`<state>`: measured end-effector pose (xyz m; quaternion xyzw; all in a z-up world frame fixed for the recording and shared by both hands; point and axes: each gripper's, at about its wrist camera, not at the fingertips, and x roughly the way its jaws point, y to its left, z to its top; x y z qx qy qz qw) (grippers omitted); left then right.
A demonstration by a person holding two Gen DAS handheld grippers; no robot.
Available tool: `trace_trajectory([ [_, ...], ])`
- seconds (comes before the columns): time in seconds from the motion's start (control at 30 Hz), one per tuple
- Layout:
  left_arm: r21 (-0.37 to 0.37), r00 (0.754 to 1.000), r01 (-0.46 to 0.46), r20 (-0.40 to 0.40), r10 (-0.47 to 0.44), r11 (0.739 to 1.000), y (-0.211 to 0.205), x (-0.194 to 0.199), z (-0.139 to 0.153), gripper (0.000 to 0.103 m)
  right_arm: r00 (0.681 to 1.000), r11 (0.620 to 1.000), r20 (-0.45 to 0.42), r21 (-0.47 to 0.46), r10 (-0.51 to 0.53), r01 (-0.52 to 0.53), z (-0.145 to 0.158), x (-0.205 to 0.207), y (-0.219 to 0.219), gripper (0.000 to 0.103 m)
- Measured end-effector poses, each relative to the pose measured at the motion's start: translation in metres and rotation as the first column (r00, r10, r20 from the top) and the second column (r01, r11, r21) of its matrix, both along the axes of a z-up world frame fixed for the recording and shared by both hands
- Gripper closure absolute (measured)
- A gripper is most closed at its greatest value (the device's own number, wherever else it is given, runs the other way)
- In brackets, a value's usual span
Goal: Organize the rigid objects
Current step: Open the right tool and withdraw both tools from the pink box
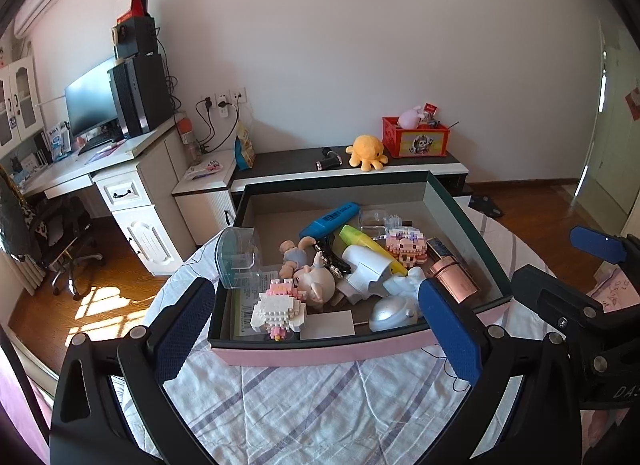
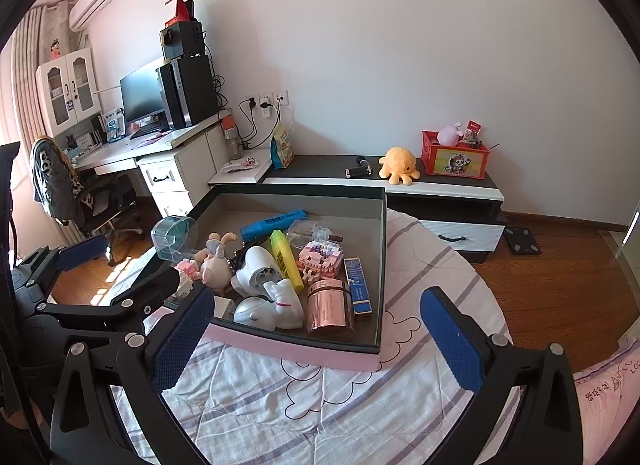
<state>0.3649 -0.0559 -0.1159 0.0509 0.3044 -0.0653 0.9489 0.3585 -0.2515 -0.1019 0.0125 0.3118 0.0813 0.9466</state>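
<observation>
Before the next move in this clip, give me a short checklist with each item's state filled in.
1. Left claw open and empty: ok.
2. Right claw open and empty: ok.
3. Pink box resting flat on the striped bedsheet: ok.
4. All items inside the box walls: not ok; the clear plastic case sits over the left rim.
5. Rose-gold jar reachable from the near edge: ok, it lies near the front wall.
6. Nothing buried under the pile: cannot tell.
</observation>
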Motion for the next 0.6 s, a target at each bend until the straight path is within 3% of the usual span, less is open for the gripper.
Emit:
trace_trajectory([
  [0.3, -0.016, 0.999, -0.021, 0.037, 0.022, 1.0, 0.001, -0.026, 0.018, 0.0, 0.999, 1.0, 0.043, 0.012, -0.004, 0.003, 0.016, -0.023, -0.001, 0.0],
  [0.6, -0.024, 0.984, -0.055, 0.169, 0.059, 0.998, 0.014, -0.083, 0.057, 0.0, 0.989, 1.0, 0.147, -0.001, -0.009, 0.009, 0.045, -0.072, 0.01, 0.0],
])
